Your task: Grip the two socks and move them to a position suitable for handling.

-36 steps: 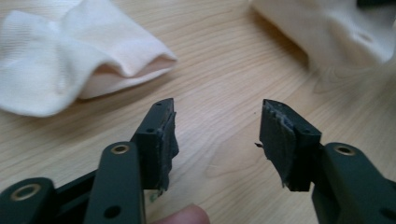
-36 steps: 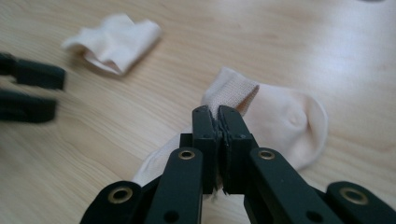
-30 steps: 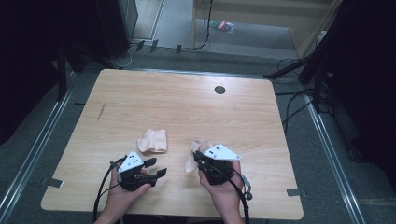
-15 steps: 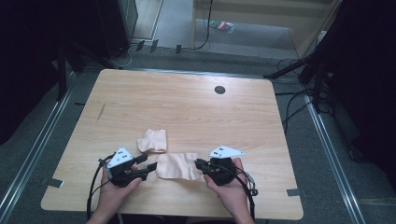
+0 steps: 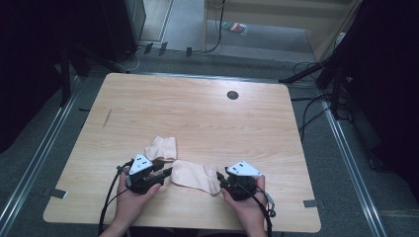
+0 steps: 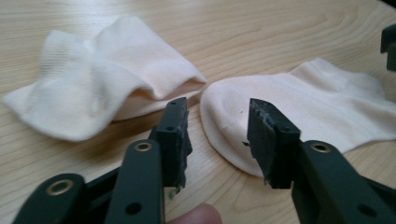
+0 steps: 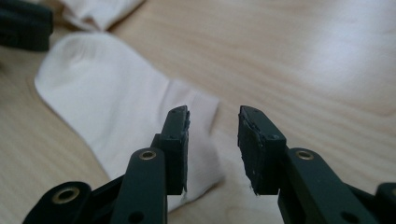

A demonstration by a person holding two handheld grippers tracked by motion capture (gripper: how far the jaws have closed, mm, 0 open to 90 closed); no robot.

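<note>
Two cream socks lie on the wooden table (image 5: 197,118). One sock (image 5: 195,175) is spread flat between my grippers, and the other sock (image 5: 161,148) lies crumpled just behind it. My left gripper (image 5: 167,173) sits at the flat sock's toe end (image 6: 303,107). Its jaws have just been closing but stand apart, and the pads press nothing (image 6: 217,135). My right gripper (image 5: 221,181) is at the cuff end. Its jaws have just been opening and are off the cloth, with the sock (image 7: 107,93) lying under them (image 7: 212,140).
A dark round hole (image 5: 232,95) sits near the table's far edge. Cables trail from both grippers over the front edge. The crumpled sock (image 6: 102,79) is to the left of the left jaws. Bare wood stretches across the far half.
The sock that hung bunched in my right gripper now lies flat between the grippers. My right gripper has sunk toward the table and let go. My left jaws have narrowed.
</note>
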